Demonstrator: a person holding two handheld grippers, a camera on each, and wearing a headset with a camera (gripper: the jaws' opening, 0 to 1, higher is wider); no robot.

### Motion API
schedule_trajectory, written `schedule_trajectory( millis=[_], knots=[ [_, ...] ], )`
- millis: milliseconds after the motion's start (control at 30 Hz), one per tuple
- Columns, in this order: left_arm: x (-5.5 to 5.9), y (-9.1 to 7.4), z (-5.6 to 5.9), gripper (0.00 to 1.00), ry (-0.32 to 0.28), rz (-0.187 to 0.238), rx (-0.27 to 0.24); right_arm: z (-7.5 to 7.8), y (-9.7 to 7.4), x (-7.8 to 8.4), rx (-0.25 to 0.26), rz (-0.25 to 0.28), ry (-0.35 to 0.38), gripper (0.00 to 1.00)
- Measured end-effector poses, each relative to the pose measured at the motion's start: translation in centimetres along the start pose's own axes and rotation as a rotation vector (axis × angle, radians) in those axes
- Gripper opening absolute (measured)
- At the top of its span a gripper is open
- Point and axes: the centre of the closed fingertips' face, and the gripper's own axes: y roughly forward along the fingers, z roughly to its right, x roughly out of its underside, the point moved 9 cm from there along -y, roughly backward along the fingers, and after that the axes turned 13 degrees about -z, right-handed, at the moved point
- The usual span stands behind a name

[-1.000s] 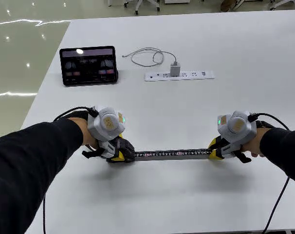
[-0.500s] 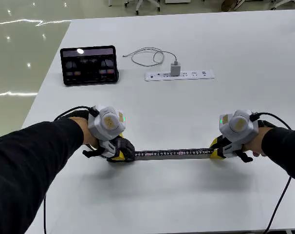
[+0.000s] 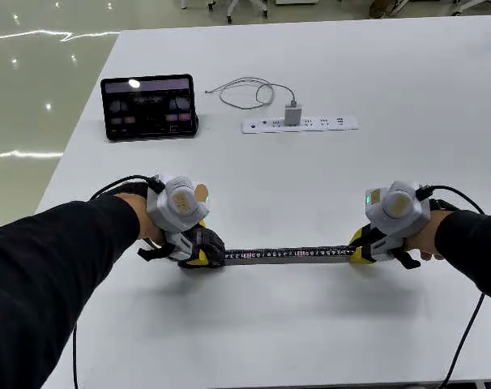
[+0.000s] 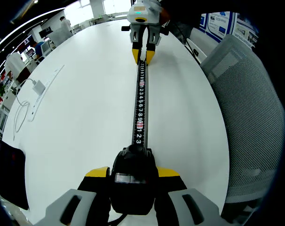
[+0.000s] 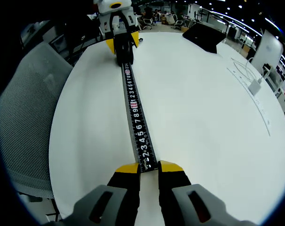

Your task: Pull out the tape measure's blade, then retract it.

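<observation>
A black and yellow tape measure case (image 3: 207, 250) lies on the white table (image 3: 310, 178), with my left gripper (image 3: 198, 254) shut around it. In the left gripper view the case (image 4: 133, 181) sits between the jaws. The blade (image 3: 288, 255) runs flat along the table from the case to my right gripper (image 3: 357, 253), which is shut on the blade's tip. The numbered blade (image 5: 136, 120) leads away from my right gripper (image 5: 148, 168) toward the left gripper (image 5: 120, 43). From the other side, the blade (image 4: 140, 101) reaches the right gripper (image 4: 143, 52).
A dark tablet (image 3: 148, 107) stands at the back left. A white power strip (image 3: 299, 125) with a plugged charger and a coiled cable (image 3: 244, 93) lies behind the middle. A mesh chair (image 4: 248, 113) stands by the table's near edge.
</observation>
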Motion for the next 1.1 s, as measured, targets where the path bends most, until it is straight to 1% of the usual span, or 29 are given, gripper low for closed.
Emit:
schedule_trajectory(
  millis=[167,300,400,500,567,600,633,700,767,1000,1100],
  knots=[
    [0.04,0.04,-0.02,0.32,0.001,0.000,-0.001,-0.34,-0.23,-0.19,-0.005,-0.001,-0.004,0.10],
    [0.08,0.08,-0.05,0.32,-0.002,0.009,0.000,-0.48,-0.33,-0.28,-0.015,0.006,0.013,0.10],
    [0.06,0.10,-0.05,0.32,-0.003,0.014,0.000,-0.48,-0.37,-0.39,-0.018,0.000,0.005,0.10],
    [-0.07,0.12,0.00,0.32,-0.003,0.010,-0.006,-0.52,-0.43,-0.61,-0.020,-0.013,-0.013,0.10],
    [-0.09,0.08,-0.02,0.32,0.007,0.006,-0.006,-0.47,-0.45,-0.80,-0.017,-0.032,-0.058,0.10],
    [-0.07,0.09,-0.14,0.32,-0.001,0.008,-0.003,-0.51,-0.43,-0.84,-0.019,-0.034,-0.049,0.10],
    [-0.08,0.09,-0.14,0.32,0.003,0.008,-0.002,-0.47,-0.43,-0.91,-0.021,-0.041,-0.049,0.11],
    [-0.12,0.10,-0.17,0.32,0.009,0.003,0.001,-0.43,-0.41,-0.97,-0.018,-0.055,-0.079,0.11],
    [-0.14,0.11,-0.16,0.32,0.012,0.000,0.004,-0.23,-0.32,-0.86,-0.020,-0.058,-0.093,0.11],
    [-0.01,0.13,-0.27,0.32,0.000,0.014,0.015,0.07,-0.15,-0.80,-0.025,-0.061,-0.068,0.12],
    [-0.04,0.14,-0.24,0.33,0.005,0.011,0.019,0.12,-0.07,-0.74,-0.022,-0.057,-0.063,0.12]
  ],
)
